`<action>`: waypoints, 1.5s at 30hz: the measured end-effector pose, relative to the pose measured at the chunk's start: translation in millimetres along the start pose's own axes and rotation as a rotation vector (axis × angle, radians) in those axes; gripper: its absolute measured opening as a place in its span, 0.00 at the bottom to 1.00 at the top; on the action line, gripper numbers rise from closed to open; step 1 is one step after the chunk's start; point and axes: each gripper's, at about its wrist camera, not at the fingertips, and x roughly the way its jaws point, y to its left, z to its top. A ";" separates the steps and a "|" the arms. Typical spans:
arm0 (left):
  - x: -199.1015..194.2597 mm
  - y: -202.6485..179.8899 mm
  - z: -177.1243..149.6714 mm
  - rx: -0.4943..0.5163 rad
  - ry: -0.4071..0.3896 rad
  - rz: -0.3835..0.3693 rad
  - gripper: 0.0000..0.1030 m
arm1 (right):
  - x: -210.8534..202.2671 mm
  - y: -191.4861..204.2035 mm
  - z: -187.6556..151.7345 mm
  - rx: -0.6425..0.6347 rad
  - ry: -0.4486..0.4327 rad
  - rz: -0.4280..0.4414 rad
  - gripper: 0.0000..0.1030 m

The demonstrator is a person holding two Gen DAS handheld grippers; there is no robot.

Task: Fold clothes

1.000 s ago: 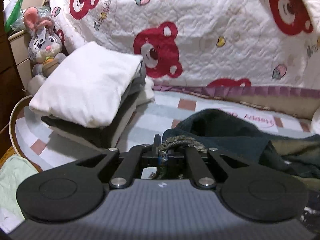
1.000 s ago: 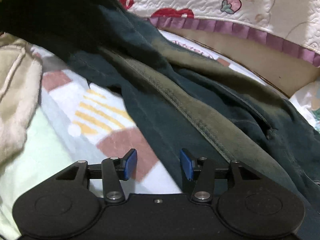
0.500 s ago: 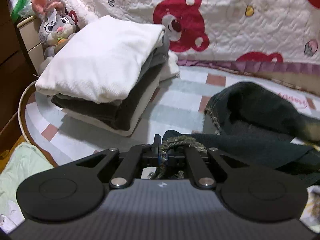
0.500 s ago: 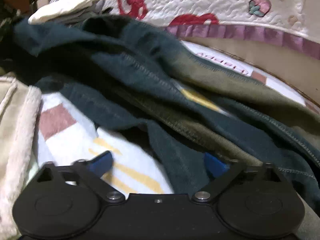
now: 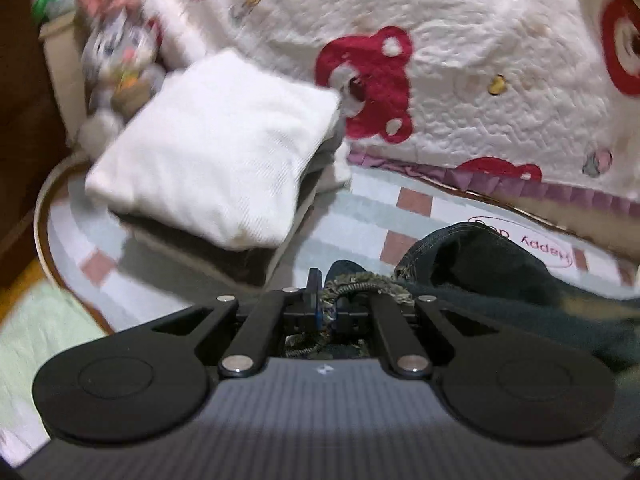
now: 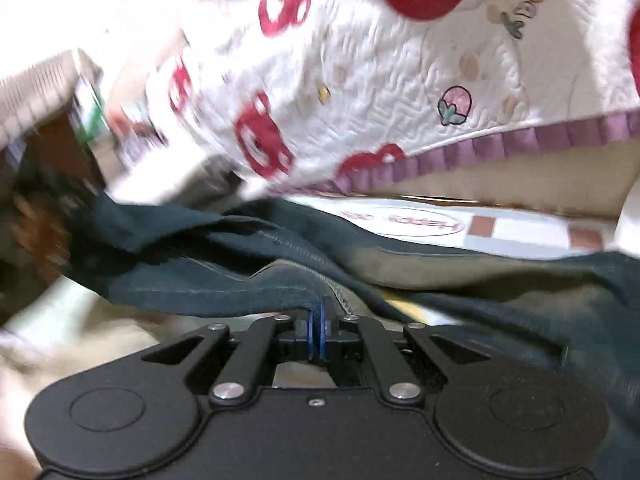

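Observation:
Dark blue-green jeans (image 5: 492, 264) lie crumpled on the striped mat. My left gripper (image 5: 334, 302) is shut on their frayed hem (image 5: 360, 282), which bunches between the fingers. In the right wrist view the same jeans (image 6: 280, 256) stretch across the frame, lifted and taut to the left. My right gripper (image 6: 320, 328) is shut on a fold of the denim, its blue pads pressed together on the edge. A stack of folded clothes (image 5: 216, 160), topped by a white piece, sits to the left ahead of the left gripper.
A white quilt with red bears (image 5: 460, 60) rises behind the mat (image 5: 360, 220). A grey plush rabbit (image 5: 120, 56) leans at the back left by a wooden cabinet. A light green cloth (image 5: 36, 328) lies off the mat's left edge. Beige fabric (image 6: 100, 332) lies under the right gripper.
The right gripper went from wide open to shut on a fold of the jeans and lifted it. The left gripper kept its hold on the hem and tilted upward.

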 end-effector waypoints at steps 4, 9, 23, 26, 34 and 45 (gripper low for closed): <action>33.2 22.8 -22.4 -0.067 0.119 0.048 0.04 | 19.2 2.5 -41.9 0.069 0.183 0.017 0.04; 45.9 55.5 -38.3 -0.276 0.152 0.003 0.03 | 42.0 -27.7 -88.1 0.518 0.320 0.122 0.06; 53.1 59.4 -47.7 -0.127 0.135 0.161 0.02 | -77.8 -101.5 -75.1 0.550 0.127 -0.114 0.32; 56.3 53.0 -61.6 -0.096 0.143 0.214 0.05 | -135.9 -145.1 -90.6 0.698 0.035 -0.309 0.39; 32.0 3.4 -59.0 0.073 0.084 0.241 0.31 | -188.0 -185.6 -157.7 1.030 -0.120 -0.464 0.47; 9.0 -133.2 -84.5 0.319 0.181 -0.376 0.50 | -181.8 -191.2 -190.4 1.082 -0.422 -0.594 0.60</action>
